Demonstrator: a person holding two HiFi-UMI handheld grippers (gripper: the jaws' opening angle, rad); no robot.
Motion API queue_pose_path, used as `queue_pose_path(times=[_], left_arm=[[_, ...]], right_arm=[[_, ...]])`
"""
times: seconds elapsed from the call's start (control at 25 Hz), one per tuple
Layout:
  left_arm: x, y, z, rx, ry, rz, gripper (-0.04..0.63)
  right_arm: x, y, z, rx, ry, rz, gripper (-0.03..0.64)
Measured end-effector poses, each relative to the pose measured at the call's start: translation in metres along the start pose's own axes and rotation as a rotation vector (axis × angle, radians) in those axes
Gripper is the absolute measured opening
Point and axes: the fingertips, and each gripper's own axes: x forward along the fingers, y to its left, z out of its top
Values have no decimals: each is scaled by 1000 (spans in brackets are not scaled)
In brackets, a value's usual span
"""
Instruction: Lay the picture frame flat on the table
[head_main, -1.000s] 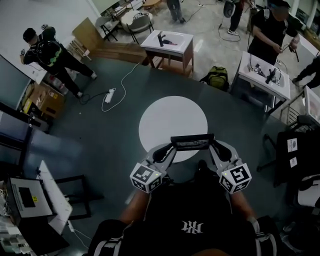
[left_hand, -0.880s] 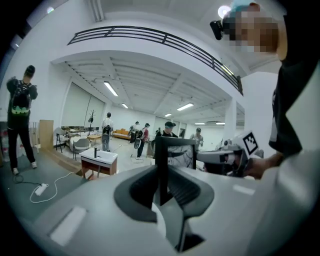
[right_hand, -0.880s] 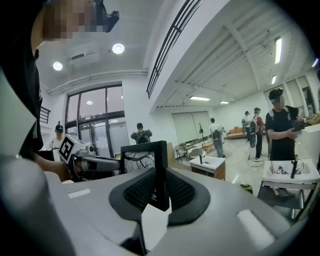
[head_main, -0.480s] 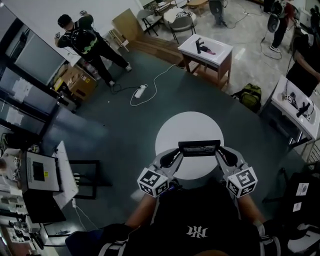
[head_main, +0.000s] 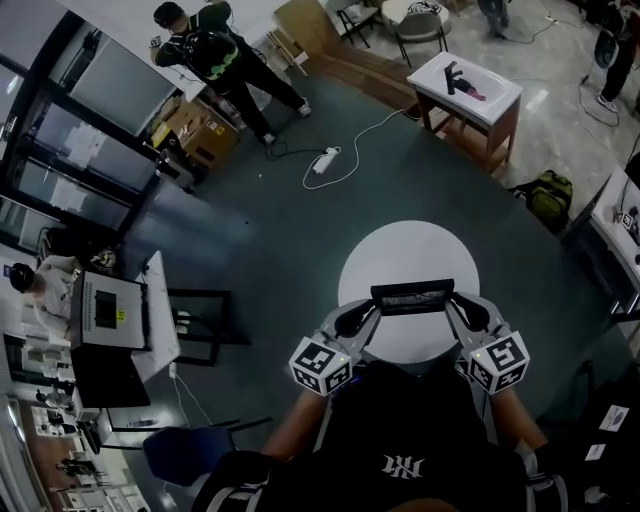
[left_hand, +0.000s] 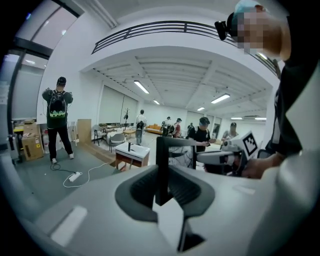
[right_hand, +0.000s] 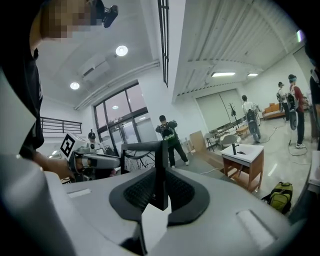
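Observation:
A black picture frame (head_main: 412, 298) is held up in the air between both grippers, over the near part of a round white table (head_main: 405, 255). My left gripper (head_main: 366, 313) is shut on the frame's left edge (left_hand: 161, 170), which stands upright between its jaws. On the other side my right gripper (head_main: 459, 308) is shut on the frame's right edge (right_hand: 160, 172). In each gripper view the opposite gripper shows beyond the frame. The frame's picture side faces up toward the head camera, tilted.
A dark green floor surrounds the round table. A small wooden table (head_main: 465, 85) with a white top stands at the far right, a backpack (head_main: 548, 195) lies beside it, a power strip (head_main: 324, 160) with cable lies on the floor. A desk with laptop (head_main: 108, 313) stands left. People stand about.
The head view has swung: the round table and grippers sit further right in the picture. Both grippers still hold the frame at the same height over the table's near part.

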Motion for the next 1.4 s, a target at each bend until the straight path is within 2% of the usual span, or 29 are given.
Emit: queue_pose_path(times=[0.24, 0.44, 0.56, 0.64, 0.96, 1.4], left_arm=[[5, 38, -22, -51, 49, -13, 51], [15, 82, -58, -70, 124, -57, 49], [24, 111, -86, -131, 161, -73, 49], [31, 115, -106, -162, 190, -97, 49], [62, 148, -189, -201, 322, -178, 51], [80, 143, -292, -280, 443, -195, 50]], right_arm=[[36, 3, -23, 28, 72, -9, 44], [78, 2, -53, 94, 127, -88, 44], [103, 3, -80, 135, 174, -120, 44], [105, -1, -102, 163, 222, -133, 44], [128, -8, -194, 249, 375, -175, 44], [122, -13, -289, 335, 468, -165, 46]])
